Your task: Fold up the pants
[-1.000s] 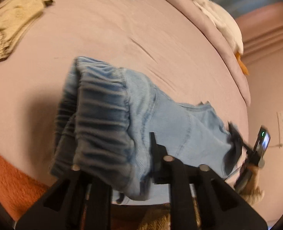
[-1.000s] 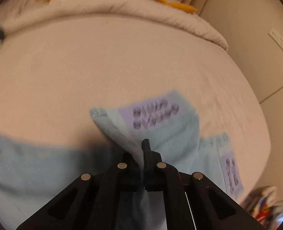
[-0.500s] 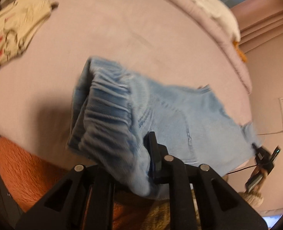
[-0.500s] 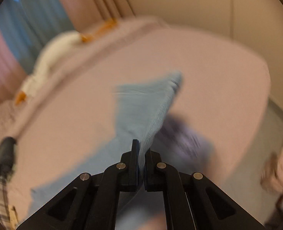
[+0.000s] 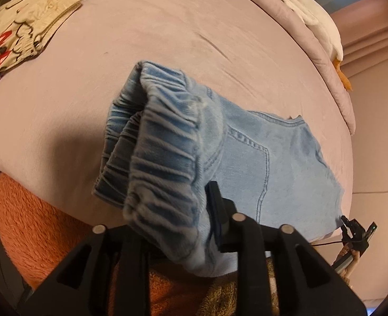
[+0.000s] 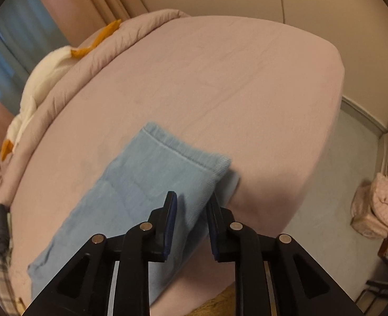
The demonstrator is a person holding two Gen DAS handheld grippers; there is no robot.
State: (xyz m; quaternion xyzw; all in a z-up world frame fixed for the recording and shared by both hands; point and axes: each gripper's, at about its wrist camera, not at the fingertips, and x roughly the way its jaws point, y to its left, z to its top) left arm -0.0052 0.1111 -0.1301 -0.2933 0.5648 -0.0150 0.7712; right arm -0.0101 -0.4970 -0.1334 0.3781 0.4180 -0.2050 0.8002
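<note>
On the bed (image 6: 220, 79), pants (image 5: 273, 163) waistband pinched by left tongs (image 5: 194, 210), right tongs (image 6: 191, 216) parted over hem.

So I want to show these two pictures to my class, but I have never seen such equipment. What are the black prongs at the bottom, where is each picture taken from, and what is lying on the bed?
There is no robot here. A person holds a hand tool with a two-finger claw in each hand, and a wide-angle camera on each tool looks forward along its fingers, which is why the bed looks curved.

One picture is from the left claw. It is shut on the gathered waistband of a pair of light blue pants, which lie across the pink bed.

The other is from the right claw. Its fingers stand open, with the hem end of the pants between them, lying on the bed.

Also on the bed: a patterned cream garment and a white plush goose along the far edge.
</note>
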